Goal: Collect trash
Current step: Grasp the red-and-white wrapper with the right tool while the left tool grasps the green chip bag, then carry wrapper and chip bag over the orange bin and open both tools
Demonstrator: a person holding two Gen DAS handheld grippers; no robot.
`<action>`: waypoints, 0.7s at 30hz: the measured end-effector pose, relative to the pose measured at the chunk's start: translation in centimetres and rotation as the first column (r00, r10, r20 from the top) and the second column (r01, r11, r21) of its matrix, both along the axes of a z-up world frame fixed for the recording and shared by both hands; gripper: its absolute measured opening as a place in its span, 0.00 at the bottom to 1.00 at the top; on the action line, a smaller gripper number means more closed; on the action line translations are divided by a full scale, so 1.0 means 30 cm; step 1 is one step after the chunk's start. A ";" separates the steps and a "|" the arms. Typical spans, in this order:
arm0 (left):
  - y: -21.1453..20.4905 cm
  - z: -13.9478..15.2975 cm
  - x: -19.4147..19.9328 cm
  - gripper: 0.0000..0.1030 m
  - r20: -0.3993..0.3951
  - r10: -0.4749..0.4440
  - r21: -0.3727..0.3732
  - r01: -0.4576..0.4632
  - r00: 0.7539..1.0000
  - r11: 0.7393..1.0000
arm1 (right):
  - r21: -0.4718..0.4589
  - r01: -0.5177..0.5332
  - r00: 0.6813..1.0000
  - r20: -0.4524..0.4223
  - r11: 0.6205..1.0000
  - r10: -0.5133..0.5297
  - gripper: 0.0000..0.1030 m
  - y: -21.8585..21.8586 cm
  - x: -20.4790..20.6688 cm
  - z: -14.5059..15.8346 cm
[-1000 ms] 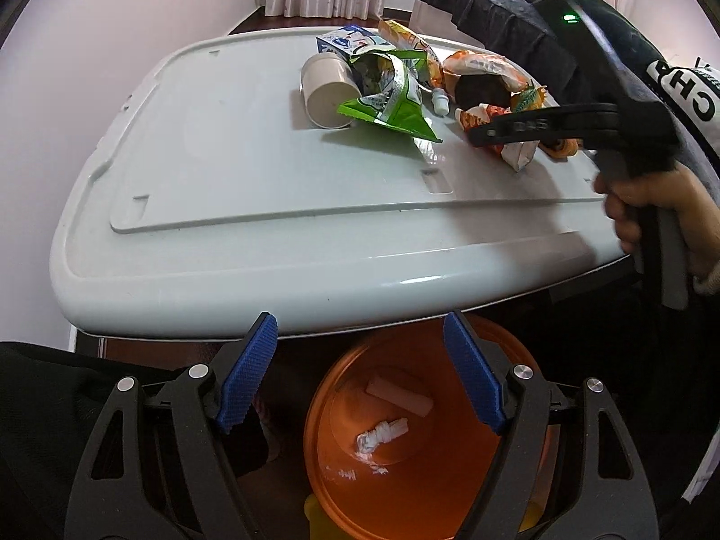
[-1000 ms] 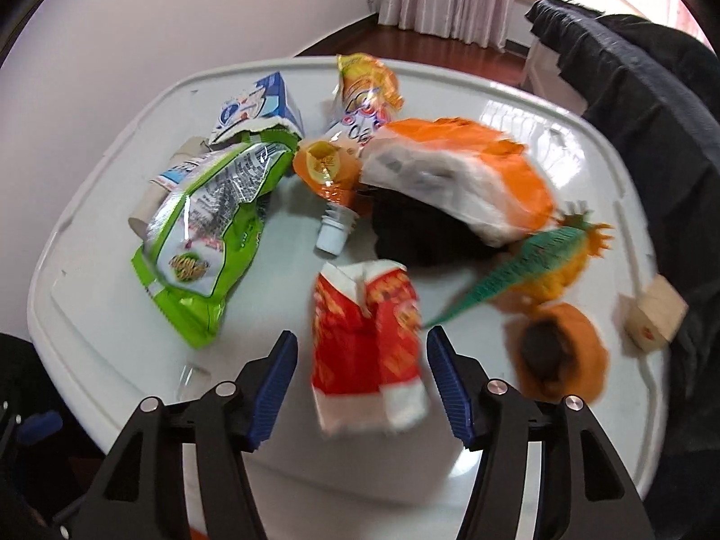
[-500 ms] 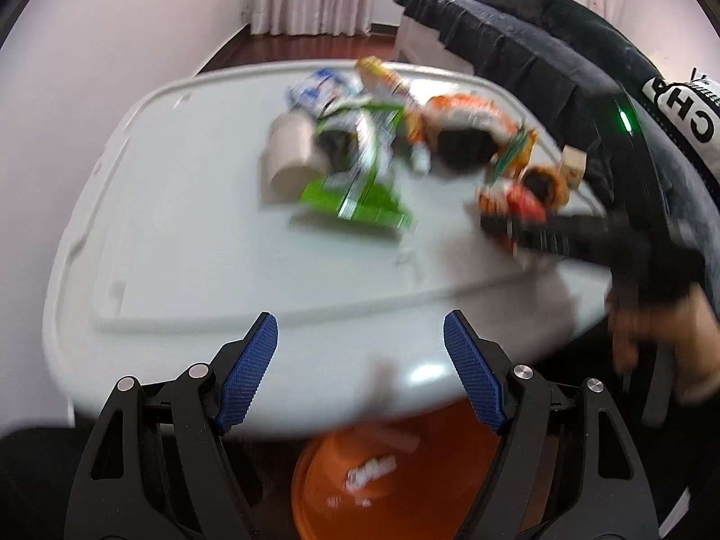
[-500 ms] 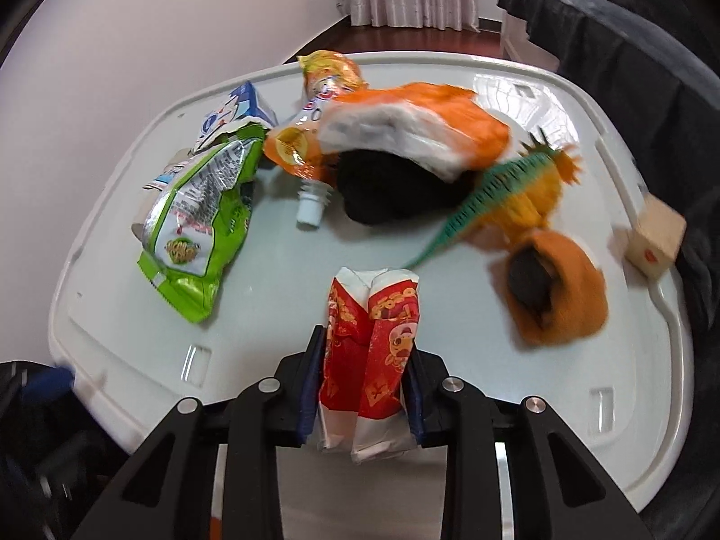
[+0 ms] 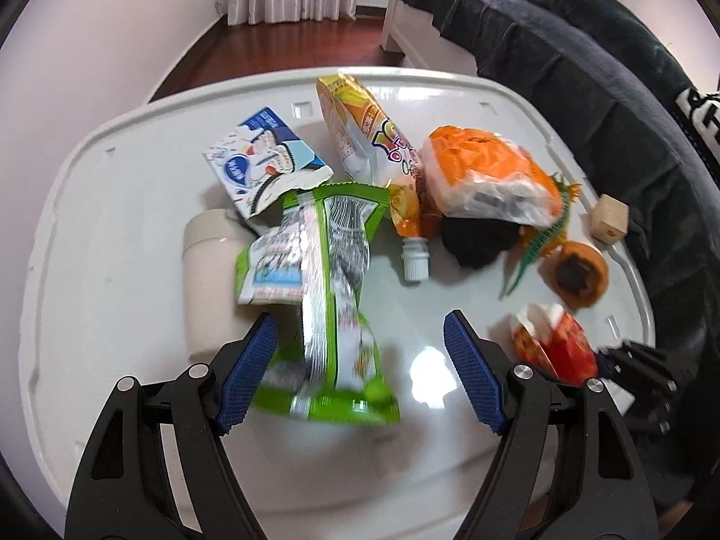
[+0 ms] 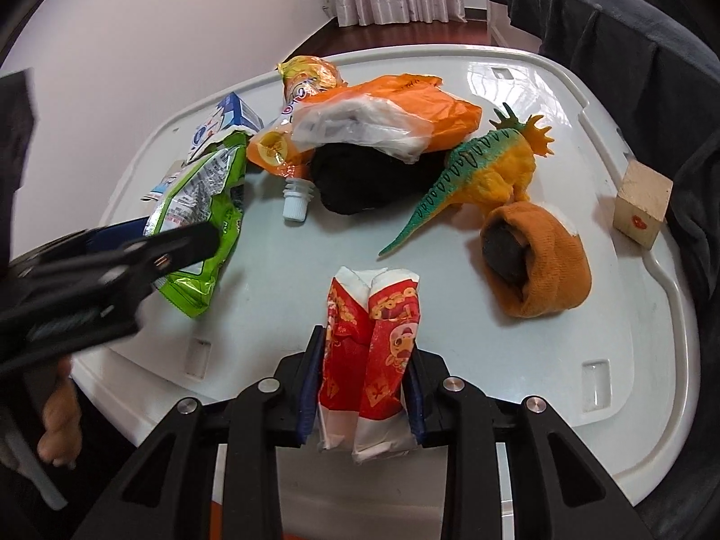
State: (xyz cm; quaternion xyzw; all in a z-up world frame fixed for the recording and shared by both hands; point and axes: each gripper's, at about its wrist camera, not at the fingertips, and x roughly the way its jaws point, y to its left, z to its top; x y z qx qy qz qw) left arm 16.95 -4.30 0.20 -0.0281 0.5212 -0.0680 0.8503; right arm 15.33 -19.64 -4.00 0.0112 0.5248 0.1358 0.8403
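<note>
Lid [image 5: 112, 234] of pale glossy plastic now fills the left view, its near edge cut off behind the left gripper [image 5: 360, 375], whose jaws gape wide around a blurred crinkly green wrapper [image 5: 333, 297]. Right gripper [image 6: 363, 387] stays clamped on the creased red packet [image 6: 369, 342] at the lid's near edge; the orange bin seen earlier is gone from sight.

Bare white lid [image 5: 418, 315] between green wrapper [image 5: 335, 297] and right fingertip [image 5: 470, 371]; beige cup [image 5: 207, 279] crowding outside left fingertip [image 5: 249, 371]; bottle cap [image 5: 415, 261] ahead.
</note>
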 end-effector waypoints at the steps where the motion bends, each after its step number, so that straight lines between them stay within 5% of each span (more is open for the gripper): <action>1: -0.003 -0.011 0.016 0.72 -0.008 0.002 0.008 -0.002 1.000 1.000 | -0.002 -0.001 1.000 0.000 1.000 0.001 0.30 0.000 0.000 0.000; 4: -0.009 -0.049 0.061 0.68 -0.024 0.017 0.040 -0.016 1.000 0.999 | -0.002 -0.001 1.000 0.002 1.000 0.001 0.31 0.002 -0.004 -0.001; 8: -0.011 -0.089 0.078 0.31 0.008 0.034 0.093 -0.034 0.999 0.995 | -0.008 -0.002 1.000 0.006 1.000 0.002 0.31 0.001 -0.001 -0.002; 14: 0.019 -0.057 0.015 0.26 0.065 0.076 0.076 -0.081 0.995 0.994 | -0.005 0.016 1.000 0.017 1.000 -0.016 0.30 -0.005 -0.021 0.005; 21: 0.061 0.111 -0.125 0.26 0.142 0.103 0.048 -0.111 0.984 0.993 | 0.046 0.022 0.996 0.088 0.999 -0.026 0.30 -0.027 -0.074 0.066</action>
